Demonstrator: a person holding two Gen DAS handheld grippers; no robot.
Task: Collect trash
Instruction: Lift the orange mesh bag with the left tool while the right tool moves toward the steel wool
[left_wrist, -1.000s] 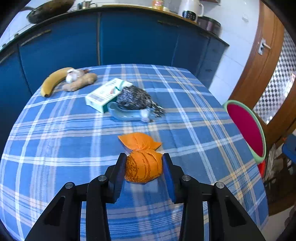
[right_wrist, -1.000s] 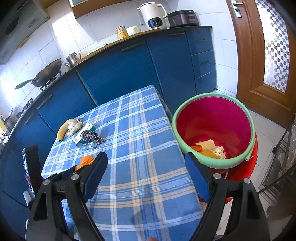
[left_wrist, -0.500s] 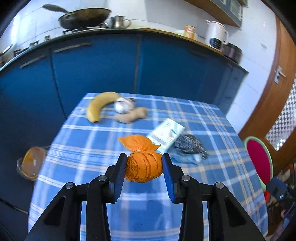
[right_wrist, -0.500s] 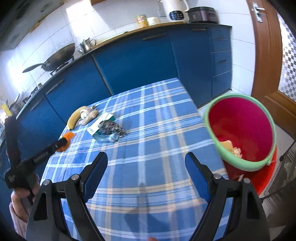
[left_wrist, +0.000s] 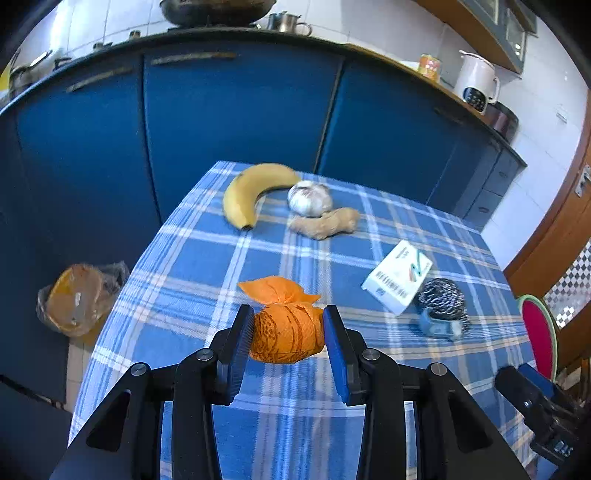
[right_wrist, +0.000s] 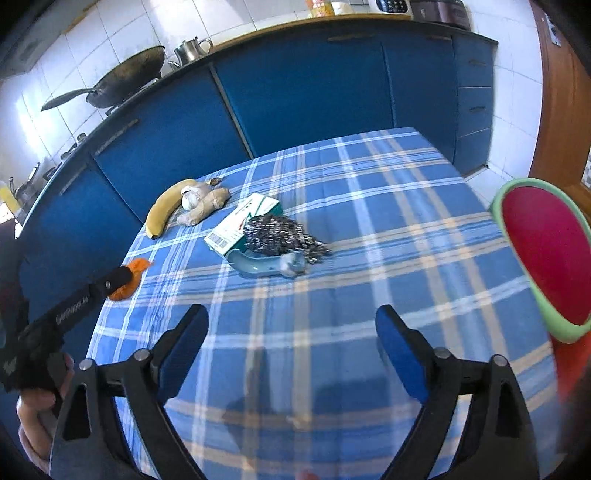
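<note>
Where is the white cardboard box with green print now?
The white cardboard box lies flat mid-table on the blue checked cloth, right of the ginger root, with the black-and-white crumpled wrapper against its right side.

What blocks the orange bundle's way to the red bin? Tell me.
Nothing tall. The left tongs hold the orange bundle over the table's left side; the red bin stands off its right edge. The box and scrunched wrapper lie low between them; the right tongs hang nearer the camera.
</note>
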